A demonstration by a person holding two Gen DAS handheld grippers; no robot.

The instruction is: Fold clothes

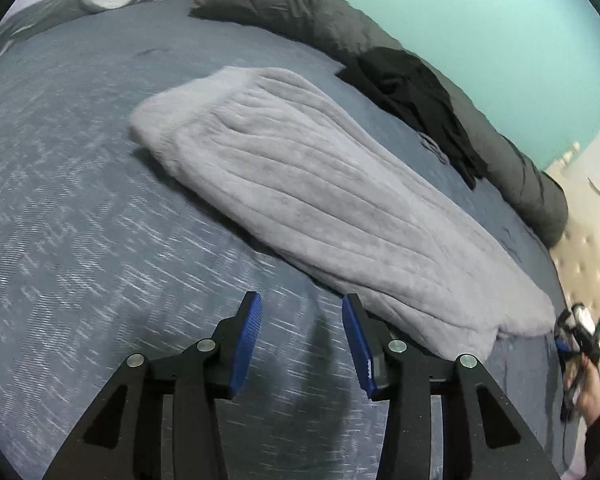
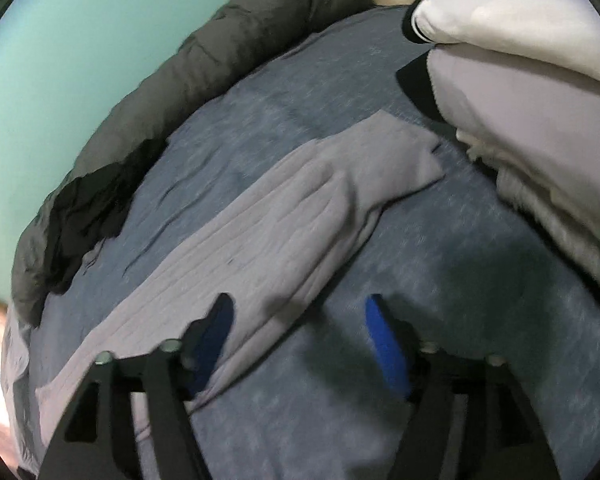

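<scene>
Grey ribbed fleece garment (image 1: 320, 208) lay lengthwise, already narrowed, across the middle of the blue mattress (image 1: 80, 220), ready for a crosswise fold; left gripper (image 1: 302, 344) and right gripper (image 2: 300, 340) hovered at its near edge, jaws apart and empty, black clothes (image 1: 416, 96) waiting at the far edge

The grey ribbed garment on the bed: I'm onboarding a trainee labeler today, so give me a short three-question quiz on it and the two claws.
1. True or false: the left claw is shut on the grey ribbed garment.
2. Which lies on the dark grey rolled duvet along the teal wall? A) a black garment B) a red towel C) a shoe
3. Fill in: in the right wrist view, the right claw is ____, with nothing between its pads.

Key:
1. False; it is open over the blue bedsheet.
2. A, the black garment.
3. open
</scene>
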